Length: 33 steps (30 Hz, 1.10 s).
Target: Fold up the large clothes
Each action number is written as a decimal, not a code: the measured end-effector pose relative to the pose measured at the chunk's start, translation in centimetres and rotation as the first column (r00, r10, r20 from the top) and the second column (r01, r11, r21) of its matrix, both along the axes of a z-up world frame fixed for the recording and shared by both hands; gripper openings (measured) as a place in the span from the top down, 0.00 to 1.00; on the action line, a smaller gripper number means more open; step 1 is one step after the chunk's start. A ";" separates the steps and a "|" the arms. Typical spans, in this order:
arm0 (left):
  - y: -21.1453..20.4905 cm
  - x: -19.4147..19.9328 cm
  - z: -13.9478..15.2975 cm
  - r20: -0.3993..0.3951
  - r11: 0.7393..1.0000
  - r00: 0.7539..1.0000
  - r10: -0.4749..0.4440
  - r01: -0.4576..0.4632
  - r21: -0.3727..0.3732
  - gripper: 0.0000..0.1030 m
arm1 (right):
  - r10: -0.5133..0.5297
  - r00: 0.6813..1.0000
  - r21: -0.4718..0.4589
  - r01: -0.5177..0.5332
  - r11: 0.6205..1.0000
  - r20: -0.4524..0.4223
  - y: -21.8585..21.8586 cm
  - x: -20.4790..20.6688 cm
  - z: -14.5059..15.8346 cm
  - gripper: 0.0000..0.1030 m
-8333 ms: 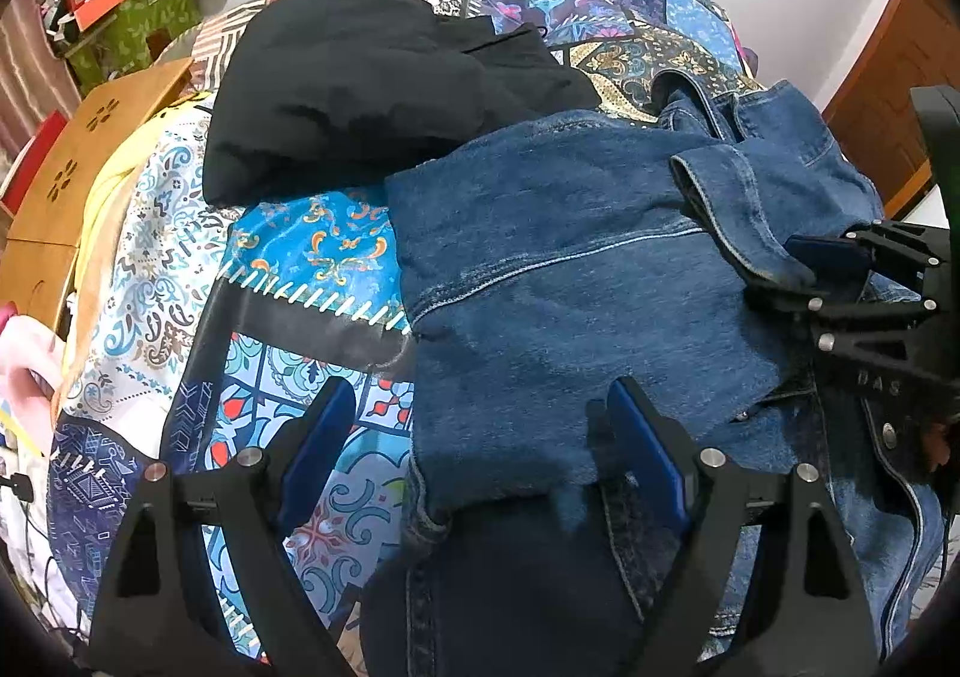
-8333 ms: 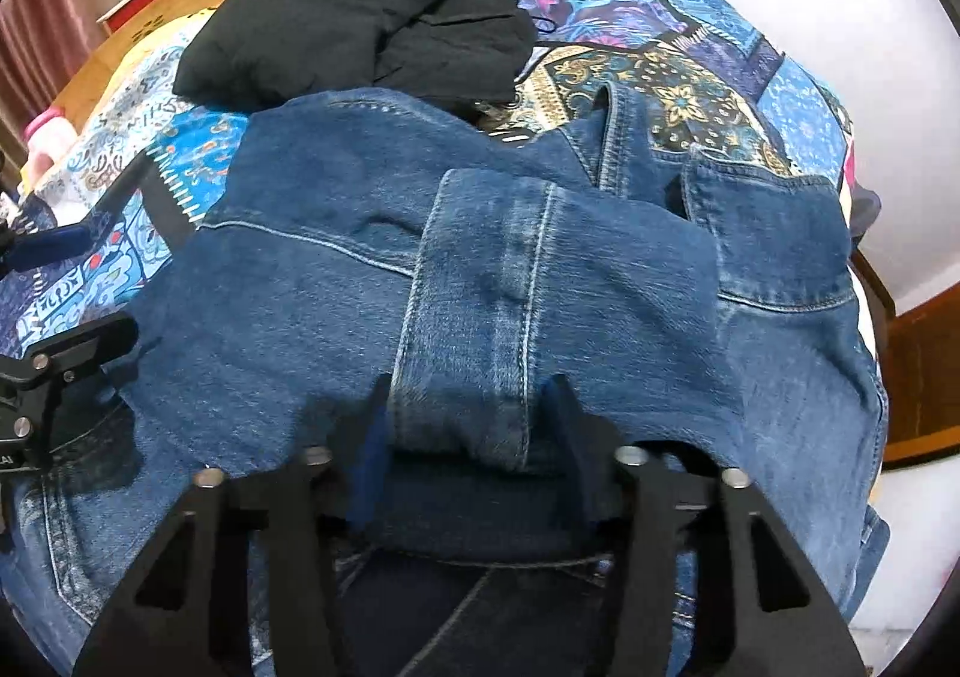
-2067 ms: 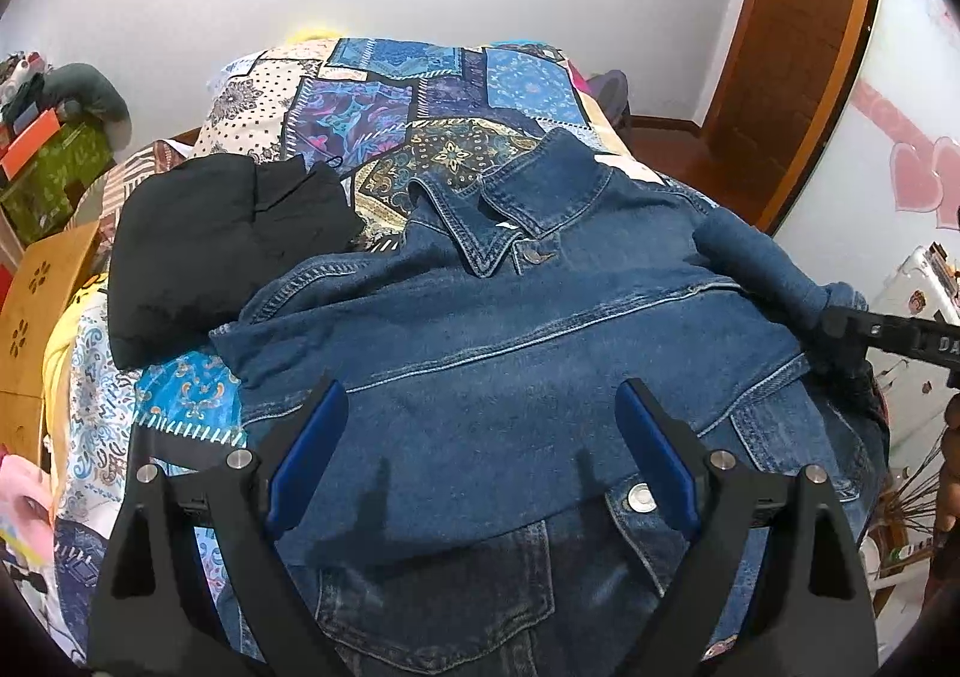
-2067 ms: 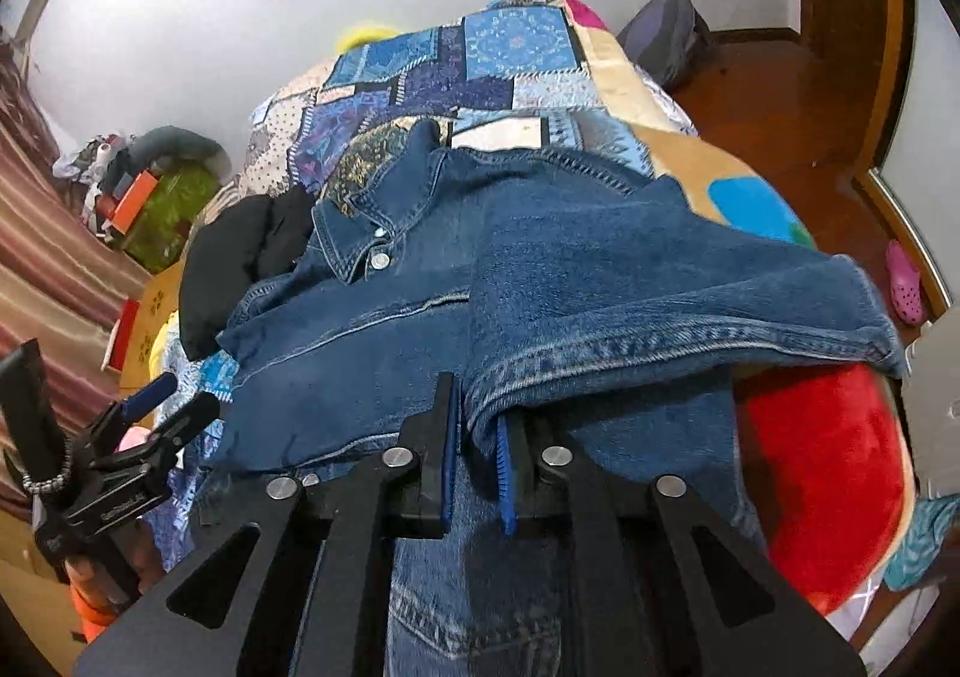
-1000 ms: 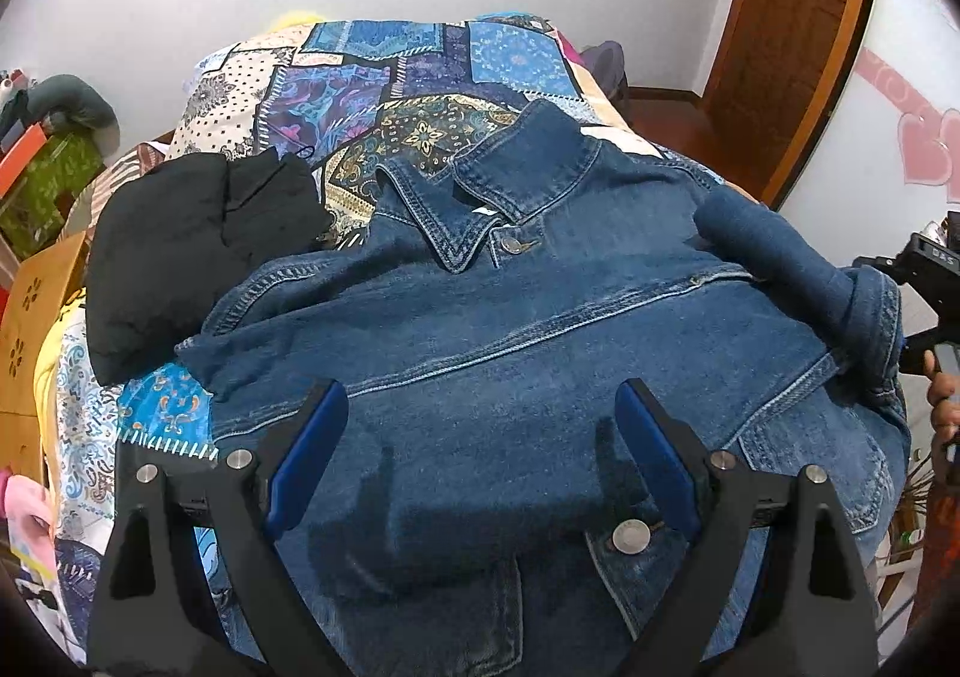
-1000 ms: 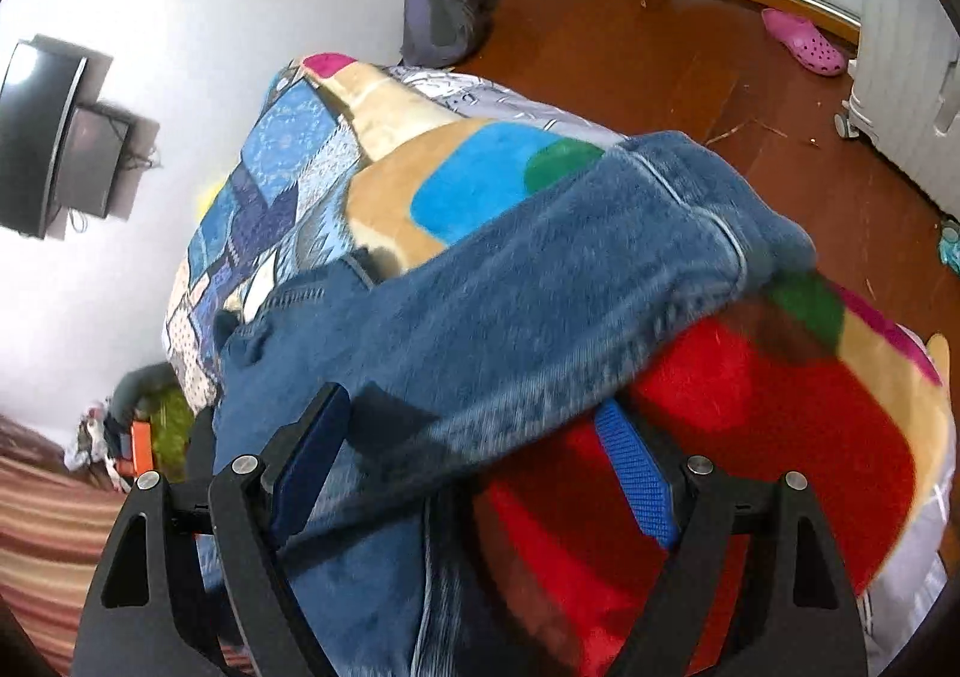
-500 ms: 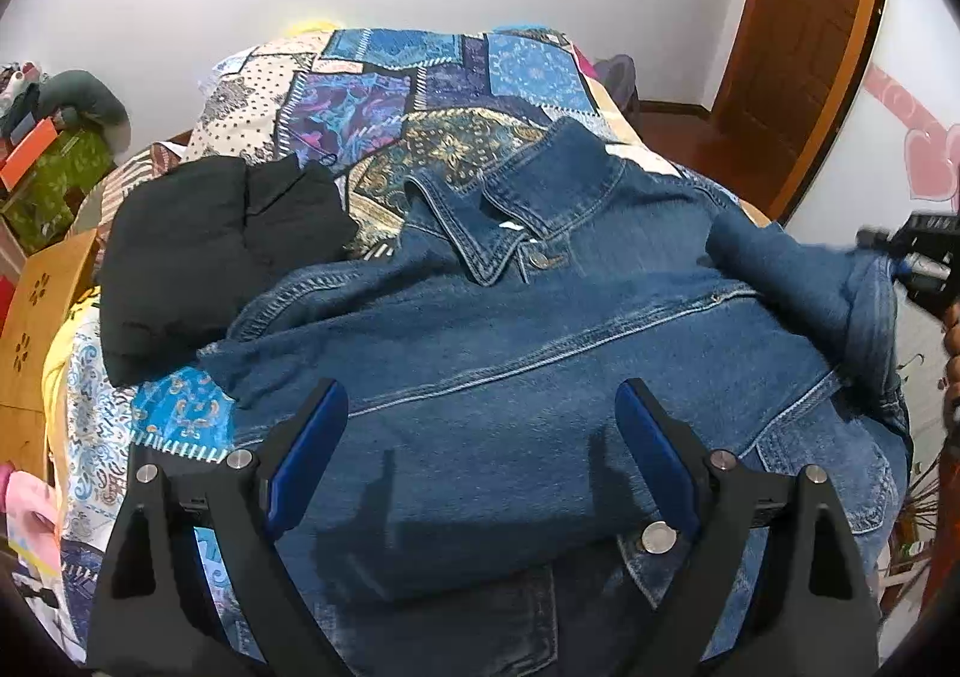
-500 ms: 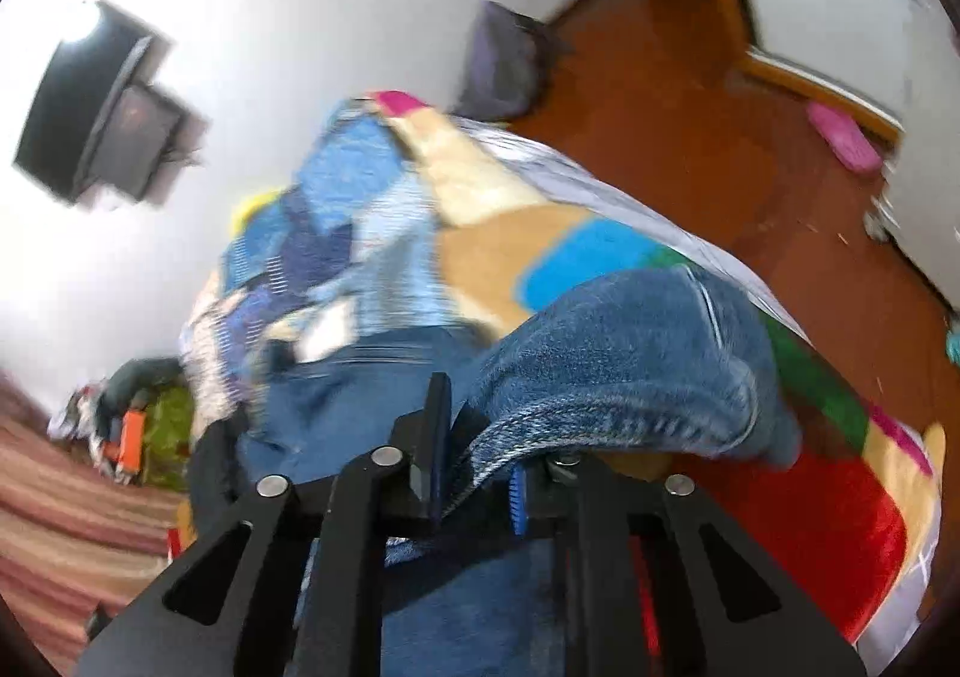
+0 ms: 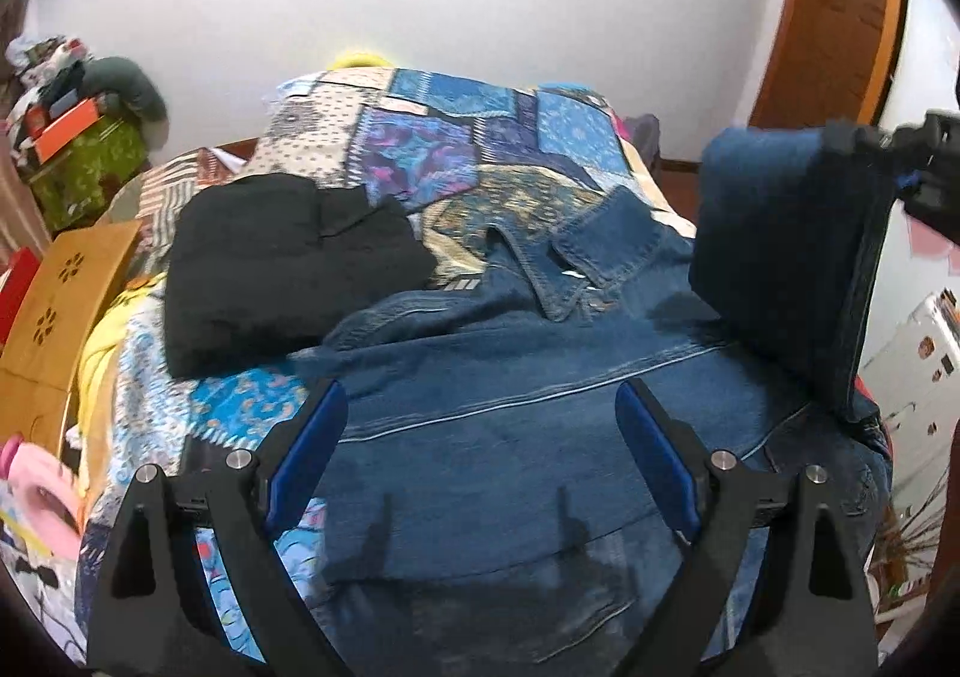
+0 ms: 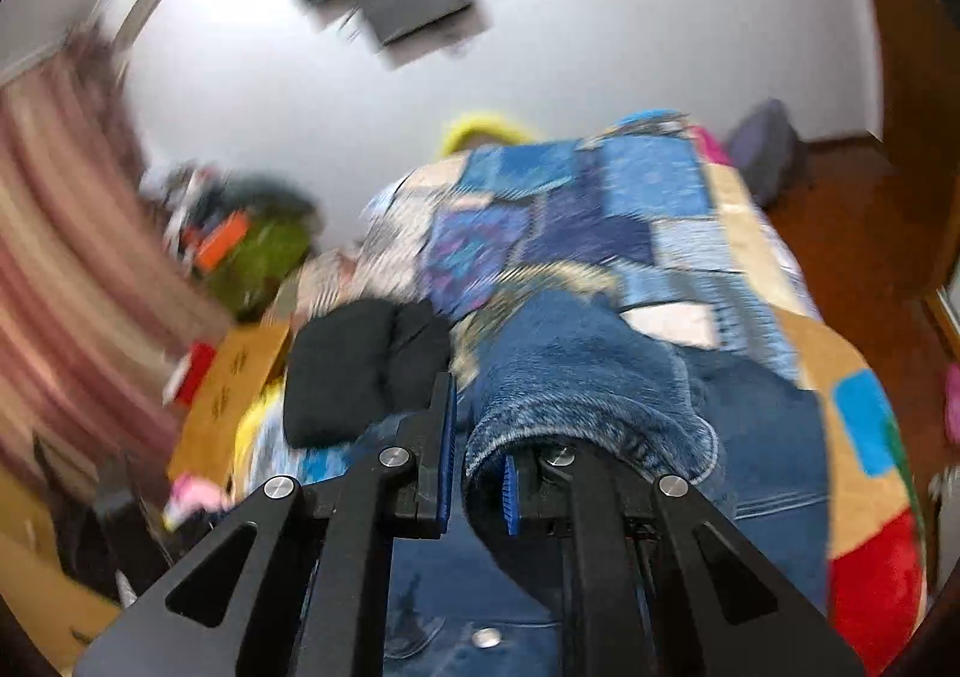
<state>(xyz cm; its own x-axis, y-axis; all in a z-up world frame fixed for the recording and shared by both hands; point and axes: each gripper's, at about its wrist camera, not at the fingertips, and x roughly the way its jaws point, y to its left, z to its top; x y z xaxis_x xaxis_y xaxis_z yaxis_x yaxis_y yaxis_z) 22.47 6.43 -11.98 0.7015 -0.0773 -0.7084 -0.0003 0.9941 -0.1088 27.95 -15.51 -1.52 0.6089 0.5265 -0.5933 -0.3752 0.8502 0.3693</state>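
Observation:
A blue denim jacket point(image 9: 516, 413) lies front-up on the patchwork bed, collar point(image 9: 576, 257) toward the far wall. My left gripper point(image 9: 480, 455) is open and empty, hovering above the jacket's lower body. My right gripper point(image 10: 477, 473) is shut on the jacket's right sleeve point(image 10: 576, 377), near the cuff. In the left wrist view the right gripper point(image 9: 900, 167) holds that sleeve point(image 9: 786, 263) raised high above the jacket's right side. The sleeve drapes over the right gripper's fingers.
A folded black garment point(image 9: 282, 263) lies on the bed left of the jacket, also visible in the right wrist view point(image 10: 354, 371). A wooden board point(image 9: 54, 311) and clutter stand at the left. A door point(image 9: 840, 11) is at the far right.
My right gripper has lifted the sleeve up off the bed edge and swung it inward over the jacket. The left gripper has stayed open above the jacket, moving slightly back.

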 end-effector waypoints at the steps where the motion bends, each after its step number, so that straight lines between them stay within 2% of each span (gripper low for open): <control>1: 0.5 -0.2 0.0 0.001 1.000 1.000 0.009 -0.009 -0.003 0.12 | 0.034 0.999 -0.032 -0.034 0.999 -0.012 2.0 -0.4 -1.0 0.89; 3: 1.9 -0.9 -0.1 0.001 0.999 0.999 0.036 -0.036 -0.009 0.12 | 0.077 0.995 -0.053 -0.081 0.995 -0.058 3.7 -0.8 -3.0 0.89; 5: 3.4 -1.7 -0.4 -0.004 0.998 0.998 0.063 -0.063 -0.014 0.12 | 0.119 0.982 -0.070 -0.131 0.989 -0.145 5.9 -0.4 -5.6 0.89; 8: 5.3 -2.6 -1.1 -0.025 0.995 0.995 0.097 -0.098 -0.025 0.12 | 0.158 0.951 -0.095 -0.189 0.977 -0.267 8.0 -0.4 -9.7 0.89; 10: 6.1 -3.0 -1.6 -0.041 0.993 0.993 0.111 -0.112 -0.023 0.12 | 0.155 0.934 -0.149 -0.212 0.966 -0.322 8.9 -0.8 -12.0 0.89; 14: 6.5 -3.5 -2.6 -0.069 0.992 0.990 0.121 -0.123 -0.024 0.12 | 0.164 0.908 -0.193 -0.254 0.948 -0.386 9.6 -1.6 -13.7 0.89; 17: 5.9 -3.5 -2.9 -0.075 0.993 0.991 0.110 -0.112 -0.024 0.12 | 0.192 0.887 -0.189 -0.292 0.937 -0.420 9.3 -1.8 -13.4 0.85; 19: 5.0 -3.4 -2.7 -0.070 0.995 0.993 0.092 -0.093 -0.018 0.12 | 0.211 0.884 -0.176 -0.307 0.935 -0.418 8.7 -2.1 -12.5 0.79; 21: 4.2 -3.3 -2.4 -0.065 0.997 0.995 0.075 -0.076 -0.011 0.12 | 0.223 0.893 -0.164 -0.305 0.938 -0.391 7.8 -2.6 -11.3 0.70; 23: 3.1 -3.2 -2.2 -0.062 0.999 0.997 0.054 -0.054 -0.003 0.12 | 0.211 0.913 -0.164 -0.282 0.945 -0.350 6.9 -2.9 -10.3 0.52; 25: 2.0 -2.9 -2.1 -0.066 1.000 0.997 0.031 -0.031 0.000 0.12 | 0.181 0.943 -0.173 -0.234 0.957 -0.278 5.3 -3.4 -8.9 0.46; 30: -1.0 -2.1 -2.0 -0.078 0.999 0.997 -0.027 0.029 0.016 0.12 | 0.093 0.984 -0.214 -0.125 0.969 -0.153 1.3 -3.7 -6.9 0.43; 33: -2.9 -1.3 -1.9 -0.077 0.997 0.994 -0.074 0.077 0.031 0.12 | 0.011 0.995 -0.247 -0.036 0.968 -0.102 -1.6 -3.5 -6.3 0.43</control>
